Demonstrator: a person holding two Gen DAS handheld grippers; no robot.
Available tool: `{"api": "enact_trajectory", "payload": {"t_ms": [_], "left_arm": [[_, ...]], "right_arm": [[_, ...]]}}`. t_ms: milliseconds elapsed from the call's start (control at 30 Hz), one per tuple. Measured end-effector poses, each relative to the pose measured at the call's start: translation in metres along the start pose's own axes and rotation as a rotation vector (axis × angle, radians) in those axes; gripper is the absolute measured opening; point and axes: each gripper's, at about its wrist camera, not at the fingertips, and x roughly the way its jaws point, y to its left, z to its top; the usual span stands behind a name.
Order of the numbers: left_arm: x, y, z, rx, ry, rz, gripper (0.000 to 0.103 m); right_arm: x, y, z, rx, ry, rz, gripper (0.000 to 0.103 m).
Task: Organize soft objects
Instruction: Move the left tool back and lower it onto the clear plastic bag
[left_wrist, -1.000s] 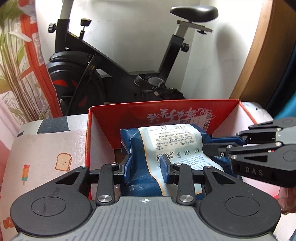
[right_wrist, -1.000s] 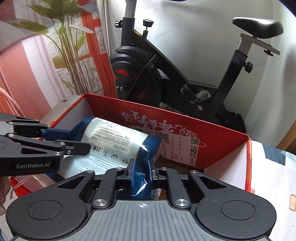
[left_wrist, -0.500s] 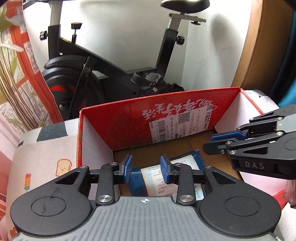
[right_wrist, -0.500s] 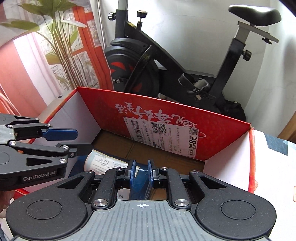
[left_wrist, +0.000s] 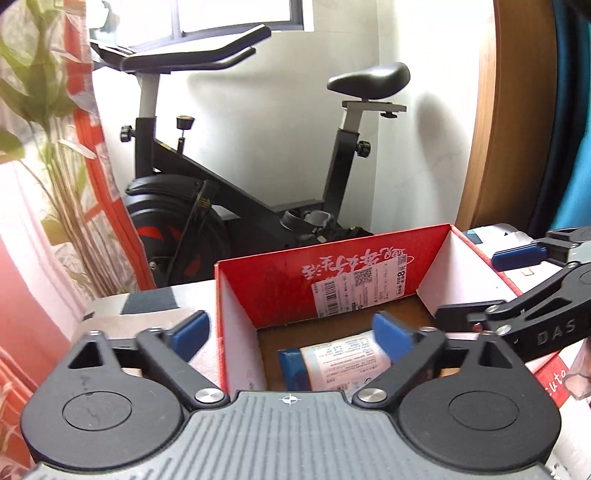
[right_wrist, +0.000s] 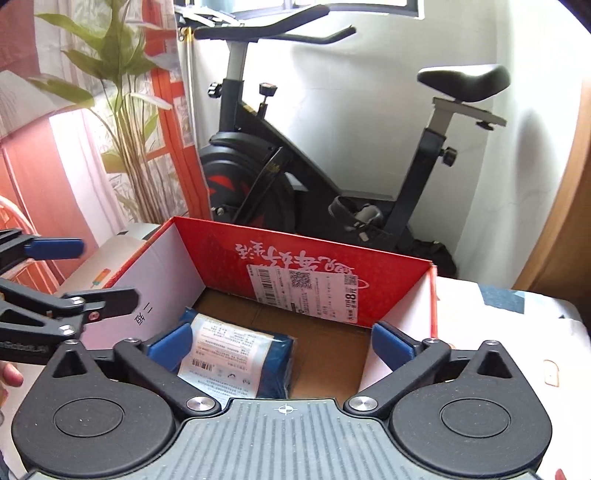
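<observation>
The blue-and-white soft pack (right_wrist: 236, 354) lies flat on the floor of the red cardboard box (right_wrist: 332, 269), toward its 9 o'clock wall in the right wrist view. The right gripper (right_wrist: 280, 341) hangs wide apart above it, the pack by its 9 o'clock finger. The left gripper (left_wrist: 291, 332), also spread wide and holding nothing, straddles that wall, the pack near its 3 o'clock finger.

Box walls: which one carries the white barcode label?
The far red wall of the red cardboard box; white barcode label sits there, side walls plain white.
</observation>
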Motion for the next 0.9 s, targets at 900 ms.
{"api": "enact_trajectory", "payload": {"t_ms": [900], "left_arm": [[-0.106,-0.004,-0.153,-0.241,0.022,-0.004,0.103]], "right_arm": [[-0.104,0.008,-0.167,0.094,-0.102,-0.017,0.103]]}}
